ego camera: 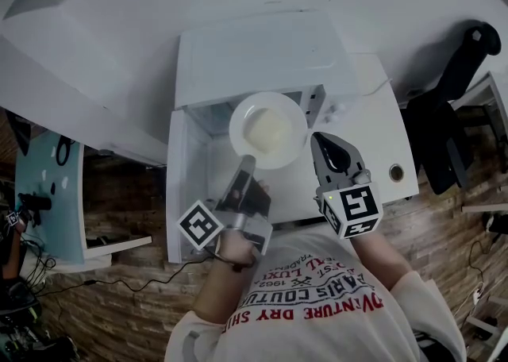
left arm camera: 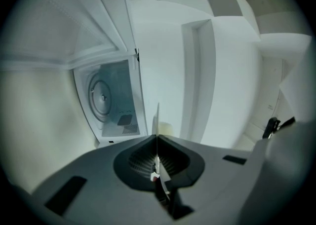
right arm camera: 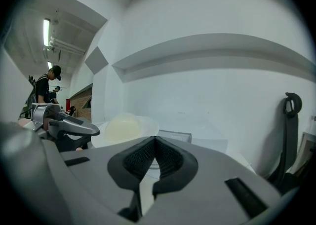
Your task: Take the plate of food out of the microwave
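A white plate [ego camera: 268, 130] with a pale mound of food hangs in front of the open white microwave [ego camera: 262, 55]. My left gripper [ego camera: 247, 162] is shut on the plate's near rim. In the left gripper view the plate [left arm camera: 157, 120] shows edge-on as a thin line between the closed jaws, with the microwave's cavity and turntable [left arm camera: 103, 96] beyond at the left. My right gripper [ego camera: 321, 141] is shut with nothing in it, just right of the plate. From the right gripper view [right arm camera: 155, 141] the plate [right arm camera: 123, 126] lies ahead to the left, beside the left gripper [right arm camera: 66, 126].
The microwave door [ego camera: 184, 186] stands swung open to the left. The white table [ego camera: 381, 130] carries the microwave and has a round cable hole [ego camera: 396, 171]. A black chair [ego camera: 452, 106] stands at the right and a teal desk [ego camera: 48, 194] at the left. A person [right arm camera: 45, 88] stands far off.
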A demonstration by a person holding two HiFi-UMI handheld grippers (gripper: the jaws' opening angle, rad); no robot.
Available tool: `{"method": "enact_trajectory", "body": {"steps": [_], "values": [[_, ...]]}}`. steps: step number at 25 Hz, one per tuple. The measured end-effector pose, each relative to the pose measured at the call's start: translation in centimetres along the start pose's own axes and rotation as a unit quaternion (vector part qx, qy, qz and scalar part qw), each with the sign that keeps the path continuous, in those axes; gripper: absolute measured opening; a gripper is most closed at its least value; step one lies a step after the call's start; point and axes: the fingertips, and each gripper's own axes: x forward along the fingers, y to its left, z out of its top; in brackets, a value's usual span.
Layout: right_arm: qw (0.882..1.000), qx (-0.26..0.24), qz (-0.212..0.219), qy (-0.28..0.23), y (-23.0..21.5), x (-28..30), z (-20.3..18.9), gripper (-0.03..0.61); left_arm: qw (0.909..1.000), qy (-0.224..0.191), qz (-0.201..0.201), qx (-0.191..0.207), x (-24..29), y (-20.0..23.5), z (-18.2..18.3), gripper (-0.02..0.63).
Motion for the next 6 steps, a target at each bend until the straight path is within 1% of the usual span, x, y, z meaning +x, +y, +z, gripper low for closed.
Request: {"method": "enact_trajectory", "body": {"steps": [6], "values": [[1.000, -0.008, 0.013, -0.002, -0.2, -0.8, -0.5, 0.012, 1.0000, -0.002, 0.004, 0.000, 0.2, 0.2, -1.2, 0.014]]}}
